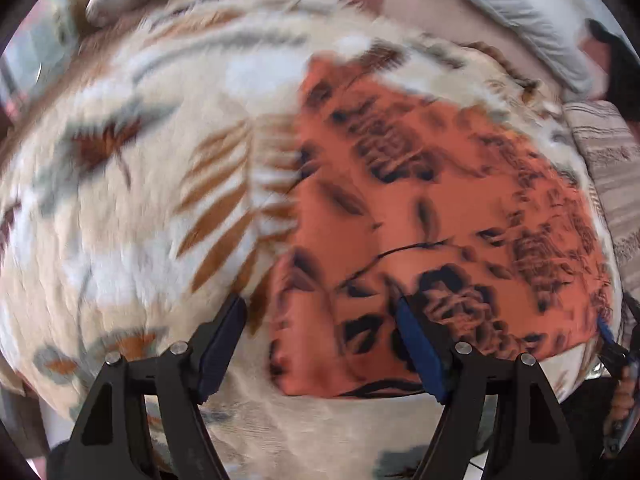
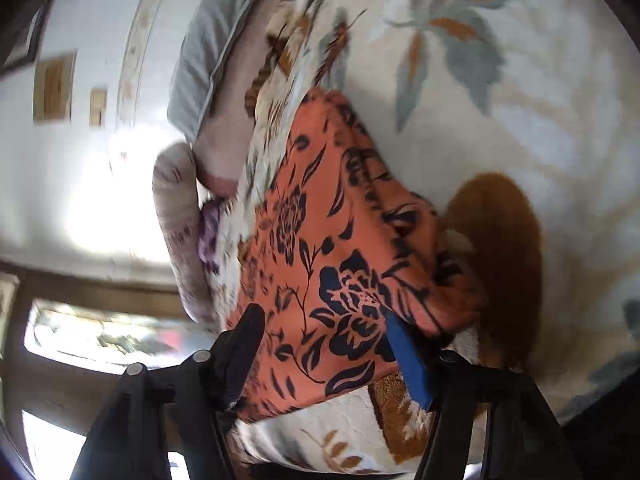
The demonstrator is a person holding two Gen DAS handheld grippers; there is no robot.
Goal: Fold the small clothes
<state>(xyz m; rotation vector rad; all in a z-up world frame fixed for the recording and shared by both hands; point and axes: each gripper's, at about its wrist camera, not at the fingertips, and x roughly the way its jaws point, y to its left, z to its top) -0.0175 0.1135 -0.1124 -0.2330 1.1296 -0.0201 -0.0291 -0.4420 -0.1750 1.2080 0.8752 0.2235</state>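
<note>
Both tools were wide open and empty at that moment. Left tool (image 1: pixel 320 344) hovered with its jaws spread over the near left corner of the orange cloth with the dark navy flower print (image 1: pixel 432 216), nothing between the blue pads (image 1: pixel 418 354). Right tool (image 2: pixel 324 344) stood just as wide, its jaws straddling the near edge of the same cloth, and from that view I could not tell whether a pad was touching the fabric or only hanging just above it.

And the cloth itself? It lay on the bed, spread out fairly flat in the left wrist view, though the right wrist view showed one side bunched and lifted into a ridge. Beneath it ran the cream fleece blanket with brown and grey-green leaves (image 1: pixel 132 208), covering most of the bed. Beyond that, at the far edge, sat a pale grey pillow (image 1: pixel 520 12) and a striped beige cushion (image 1: pixel 608 168), well apart from the work. The left view was smeared with blur, so fine detail was lost.

My read: this was the reach for a fold, with both corners yet to be gripped. To do it well, each tool should come down on one layer of the cloth's edge only, right at the corners, and close without pinching the fleece underneath. Then lift together, level, so the fold line ran straight. That bunched side would want smoothing first.
</note>
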